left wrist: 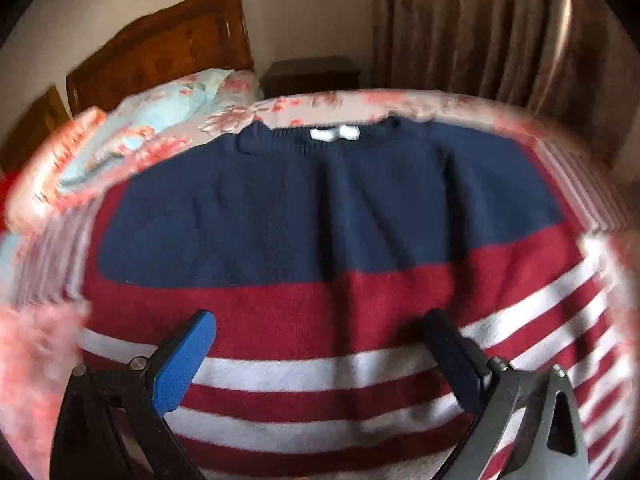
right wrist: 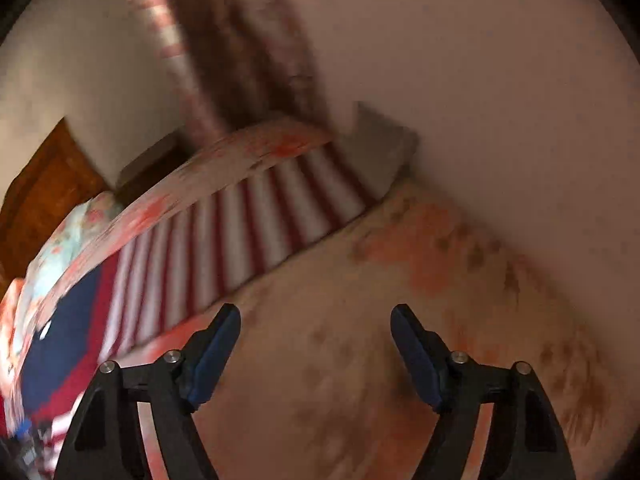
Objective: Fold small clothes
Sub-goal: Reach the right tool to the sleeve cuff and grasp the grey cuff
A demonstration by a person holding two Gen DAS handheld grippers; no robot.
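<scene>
Both tongs (left wrist: 320, 320) (right wrist: 316, 316) gape; knitted striped sweater (left wrist: 320, 208).

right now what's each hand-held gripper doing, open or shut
Left hand-held gripper: open, empty, over the sweater.
Right hand-held gripper: open, empty, over the bedspread.

The sweater (left wrist: 320, 208) was a soft, matt knit with a fuzzy nap, the bed (left wrist: 328, 102) wore smooth printed cloth, the headboard (left wrist: 168, 48) was glossy varnished wood, the curtain (left wrist: 480, 24) was heavy patterned cloth, and the left hand-held gripper (left wrist: 320, 354) had matt black plastic arms with textured blue pads (left wrist: 182, 364).
</scene>
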